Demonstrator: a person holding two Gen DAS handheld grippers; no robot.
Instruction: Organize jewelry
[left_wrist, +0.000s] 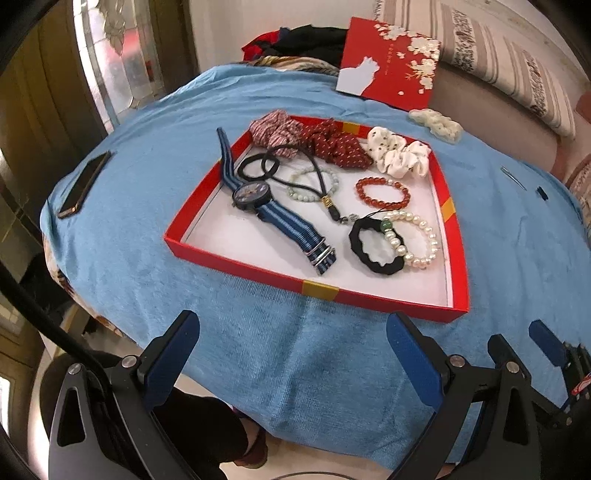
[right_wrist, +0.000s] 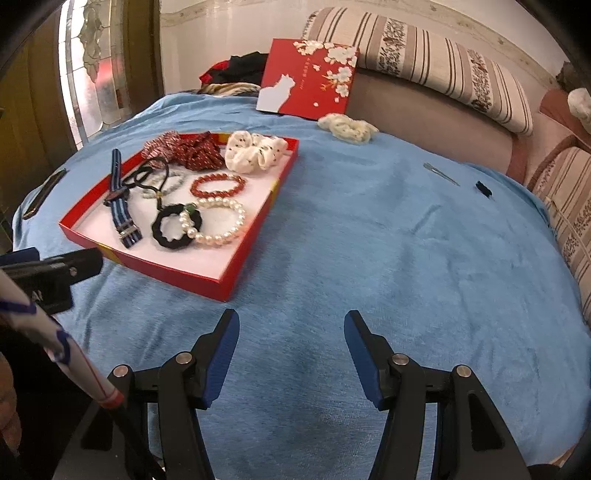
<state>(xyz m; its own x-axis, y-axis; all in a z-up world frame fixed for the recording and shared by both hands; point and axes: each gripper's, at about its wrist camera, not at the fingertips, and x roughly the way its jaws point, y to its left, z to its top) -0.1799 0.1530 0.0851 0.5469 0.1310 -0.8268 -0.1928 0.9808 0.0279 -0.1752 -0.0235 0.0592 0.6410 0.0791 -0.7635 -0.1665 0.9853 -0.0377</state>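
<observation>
**Both grippers empty, loose pieces not yet in tray**

Left gripper (left_wrist: 291, 334) released, jaws wide apart, nothing between them, hovering over the near edge of the blue cloth (right_wrist: 369, 240) just short of the red tray (left_wrist: 317, 290). Right gripper (right_wrist: 291, 334) also released and empty, over bare cloth right of the tray.

Tray near the cloth's left side, already holding striped watch (left_wrist: 255, 195), black hair ties (left_wrist: 255, 168), green bead bracelet (left_wrist: 314, 182), red bead bracelet (left_wrist: 382, 192), pearl bracelet (left_wrist: 415, 240), black scrunchie (left_wrist: 373, 245), red scrunchies (left_wrist: 317, 138), white scrunchie (left_wrist: 399, 155).

Not in tray: cream scrunchie (right_wrist: 349, 127) by the far edge just in front of the red lid (right_wrist: 306, 79), hair clip (right_wrist: 441, 174) and small black piece (right_wrist: 484, 189) toward the far right edge.

Probably next: fetch a loose piece with the right gripper. Best done by:
- pinching the scrunchie's bulk, not its frill;
- coming low and flat onto the thin clip, cloth likely to bunch;
- dropping into the tray's bare near-left corner, clear of the tangle.

Phone (left_wrist: 83, 184) at the left edge: leave alone.
</observation>
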